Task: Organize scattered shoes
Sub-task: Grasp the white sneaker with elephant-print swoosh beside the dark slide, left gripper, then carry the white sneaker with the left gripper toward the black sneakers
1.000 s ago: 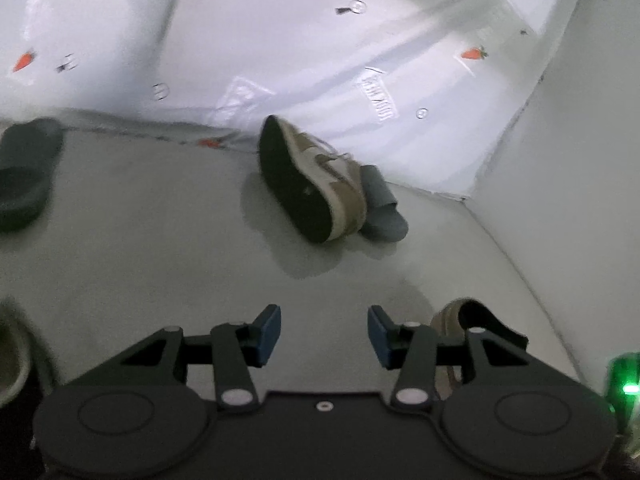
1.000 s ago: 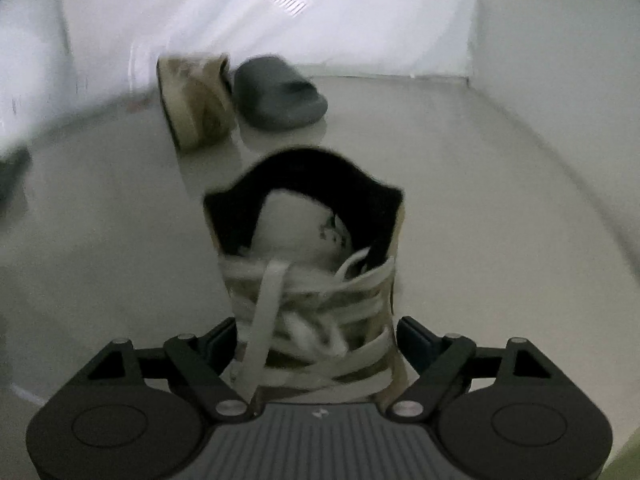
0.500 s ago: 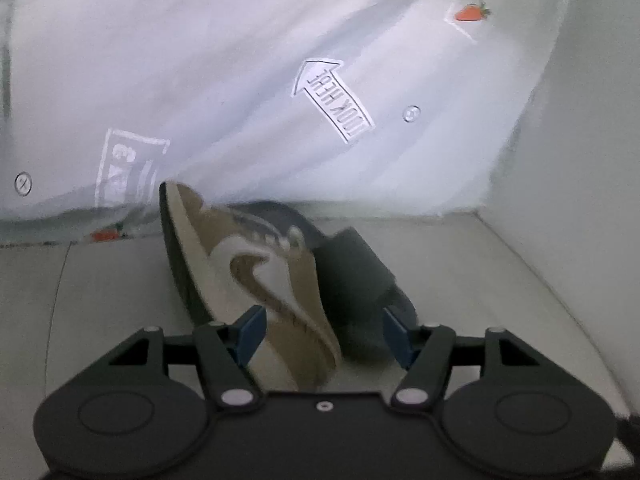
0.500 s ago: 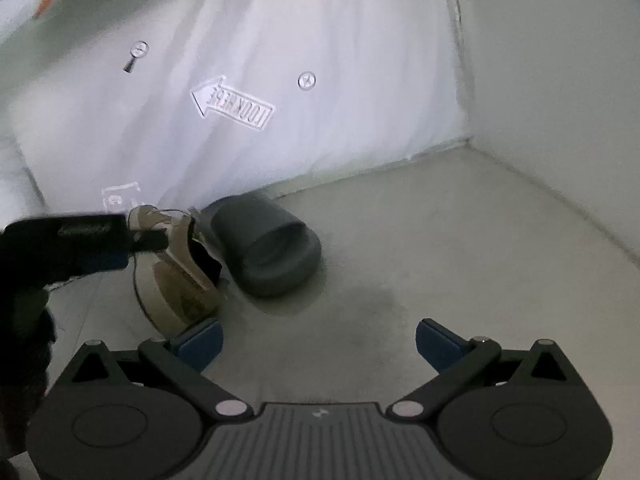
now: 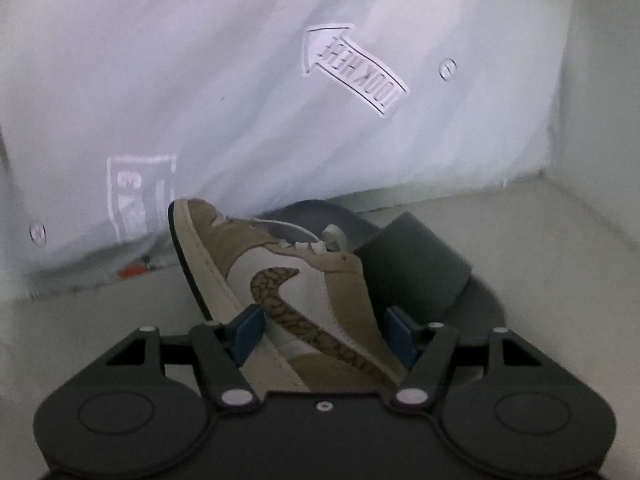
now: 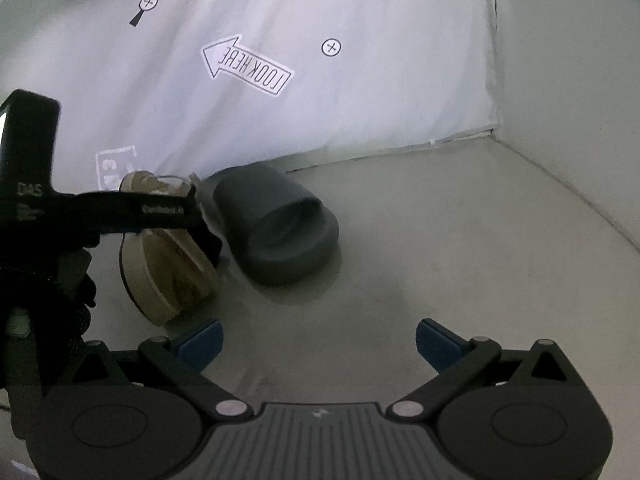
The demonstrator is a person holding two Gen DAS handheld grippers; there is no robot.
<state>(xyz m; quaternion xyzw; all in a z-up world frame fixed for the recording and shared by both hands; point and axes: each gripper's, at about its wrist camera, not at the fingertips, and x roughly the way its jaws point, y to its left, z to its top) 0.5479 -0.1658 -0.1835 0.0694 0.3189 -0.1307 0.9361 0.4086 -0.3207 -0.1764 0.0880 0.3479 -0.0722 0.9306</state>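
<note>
The tan-and-white lace-up sneaker with a dark patterned side swoosh lies tipped on its side on the pale grey floor, sole edge facing the left of the frame, in the lower middle of the left wrist view. Its heel end sits between the blue pads of the left hand-held gripper, whose jaws stand apart around the shoe; whether the pads actually press on it cannot be told. Just beside the sneaker, touching or nearly so, lies a dark grey rubber slide sandal, its open strap mouth turned toward the lower right of the right wrist view. Both shoes sit close to the foot of a white sheet printed with a "LOOK HERE" arrow, which hangs along the back edge of the floor and meets a plain white wall at the corner in the upper right. The right hand-held gripper hovers released, jaws wide and empty, over bare floor. Open floor stretches from the sandal to the right wall.
</note>
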